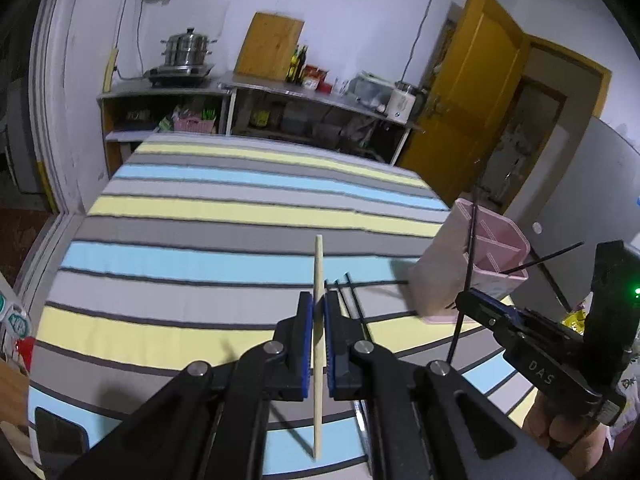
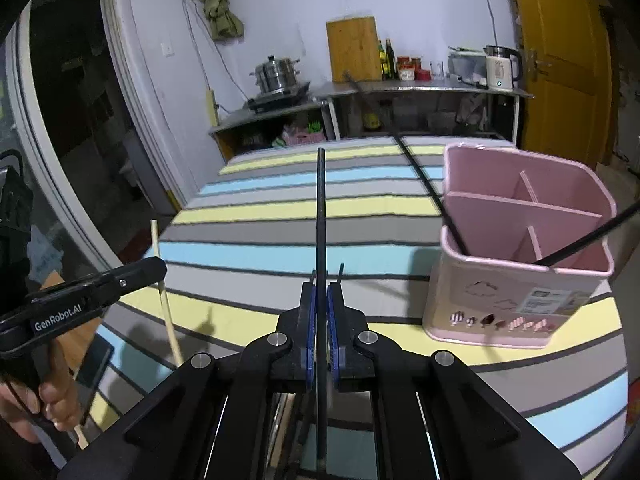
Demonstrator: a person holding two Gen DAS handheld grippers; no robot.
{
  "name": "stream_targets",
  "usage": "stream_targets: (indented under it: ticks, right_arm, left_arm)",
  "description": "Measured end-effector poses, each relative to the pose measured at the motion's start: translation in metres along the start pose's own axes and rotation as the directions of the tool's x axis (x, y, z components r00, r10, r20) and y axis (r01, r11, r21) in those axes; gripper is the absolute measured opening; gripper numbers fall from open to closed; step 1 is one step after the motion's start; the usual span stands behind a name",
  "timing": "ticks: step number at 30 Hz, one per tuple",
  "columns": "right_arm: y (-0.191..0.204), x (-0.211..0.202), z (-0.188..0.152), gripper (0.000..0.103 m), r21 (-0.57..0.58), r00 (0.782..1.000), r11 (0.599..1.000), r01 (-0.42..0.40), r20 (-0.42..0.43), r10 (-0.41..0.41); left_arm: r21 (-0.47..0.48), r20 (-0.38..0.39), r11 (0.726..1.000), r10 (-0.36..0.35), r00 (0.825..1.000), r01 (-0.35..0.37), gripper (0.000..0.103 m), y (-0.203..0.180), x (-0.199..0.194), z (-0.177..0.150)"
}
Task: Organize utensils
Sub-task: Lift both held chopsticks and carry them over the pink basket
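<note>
My left gripper [image 1: 318,304] is shut on a pale wooden chopstick [image 1: 318,272] that stands nearly upright above the striped tablecloth [image 1: 200,208]. It also shows in the right wrist view [image 2: 162,276], held at the left. My right gripper [image 2: 321,280] is shut on a black chopstick [image 2: 321,208] pointing forward and up. It also shows in the left wrist view [image 1: 466,280], just in front of the pink utensil holder [image 1: 472,264]. The pink divided holder [image 2: 520,280] stands at the right, with two black chopsticks [image 2: 432,192] leaning in it.
More black chopsticks [image 1: 352,296] lie on the cloth just right of my left gripper. A dark phone [image 1: 60,432] lies at the table's near left. Behind the table are steel shelves with a steamer pot [image 1: 188,48], a cutting board [image 2: 354,48], bottles and a kettle [image 2: 500,68]. A yellow door [image 1: 472,92] stands at right.
</note>
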State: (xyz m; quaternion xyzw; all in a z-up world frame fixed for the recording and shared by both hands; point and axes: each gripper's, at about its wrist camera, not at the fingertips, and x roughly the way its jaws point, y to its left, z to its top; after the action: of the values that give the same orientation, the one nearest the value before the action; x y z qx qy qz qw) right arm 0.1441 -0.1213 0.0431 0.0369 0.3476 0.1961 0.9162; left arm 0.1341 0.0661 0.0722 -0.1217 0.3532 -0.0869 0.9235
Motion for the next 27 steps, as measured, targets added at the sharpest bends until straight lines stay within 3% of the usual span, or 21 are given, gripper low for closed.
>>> stream_targets:
  ticks: [15, 27]
  right_arm:
    - [-0.011, -0.047, 0.010, 0.006, 0.013, 0.995, 1.000, 0.014, 0.094, -0.015]
    - [-0.040, -0.082, 0.014, 0.006, 0.062, 0.987, 0.997, 0.053, 0.146, -0.061]
  left_arm:
    - [0.056, 0.040, 0.997, -0.062, 0.997, 0.060, 0.005, -0.032, -0.024, 0.021]
    - [0.082, 0.010, 0.979, -0.190, 0.982, 0.189, 0.005, -0.081, -0.019, 0.038]
